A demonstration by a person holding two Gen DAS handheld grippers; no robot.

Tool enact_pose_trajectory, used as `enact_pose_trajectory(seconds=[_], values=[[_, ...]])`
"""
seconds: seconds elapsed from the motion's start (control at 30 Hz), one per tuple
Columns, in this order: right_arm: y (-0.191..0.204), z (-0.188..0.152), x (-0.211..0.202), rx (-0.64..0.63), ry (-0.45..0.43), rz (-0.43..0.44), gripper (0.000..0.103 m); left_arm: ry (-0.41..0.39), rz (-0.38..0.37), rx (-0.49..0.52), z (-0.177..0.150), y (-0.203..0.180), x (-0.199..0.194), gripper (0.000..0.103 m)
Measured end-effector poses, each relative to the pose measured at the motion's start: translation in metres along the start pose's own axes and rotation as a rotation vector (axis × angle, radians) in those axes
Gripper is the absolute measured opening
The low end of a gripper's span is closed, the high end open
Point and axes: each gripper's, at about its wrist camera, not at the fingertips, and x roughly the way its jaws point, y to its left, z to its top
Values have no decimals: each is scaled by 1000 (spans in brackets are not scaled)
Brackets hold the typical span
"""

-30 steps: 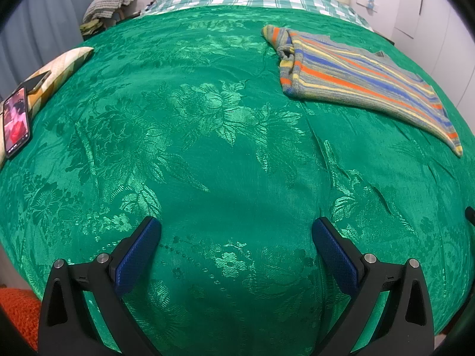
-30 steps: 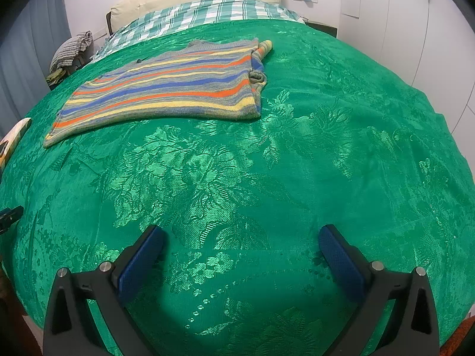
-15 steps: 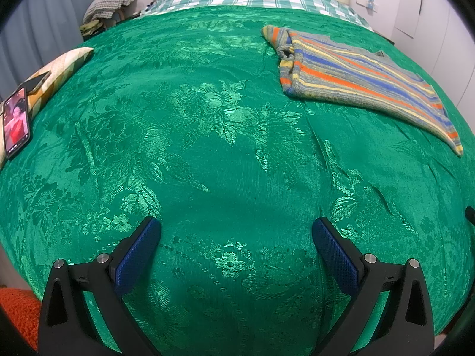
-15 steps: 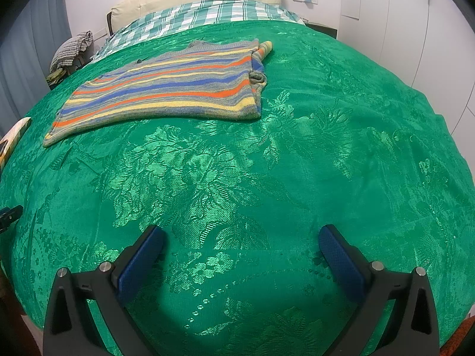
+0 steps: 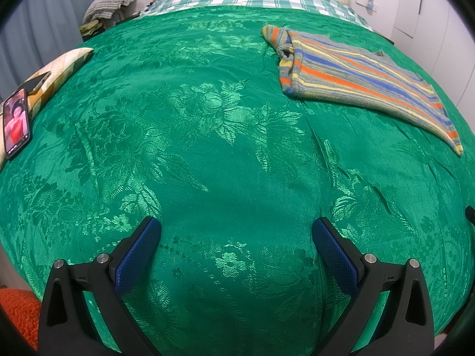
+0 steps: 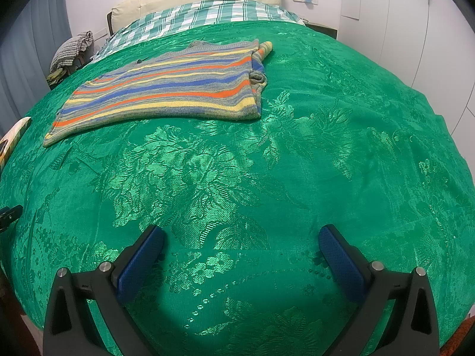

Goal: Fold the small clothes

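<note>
Nothing has moved since the earlier frames — both tools sit where they were. Left gripper (image 5: 236,233) and right gripper (image 6: 241,241) hover over the green bedspread (image 5: 207,154), jaws spread wide, holding nothing. Striped sweater (image 6: 166,89) lies flat on the bedspread well ahead of both — one sleeve bunched at its edge. Phone (image 5: 15,126) rests at the left side.

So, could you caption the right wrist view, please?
Open right gripper above green bedspread, striped sweater lying beyond.
</note>
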Motion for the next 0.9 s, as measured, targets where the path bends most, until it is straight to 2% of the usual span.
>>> enact_pose_trajectory(seconds=[0.9], values=[[1,-1,0,-4,-5,-2,103,-1,1,0,0,-1,0,102]])
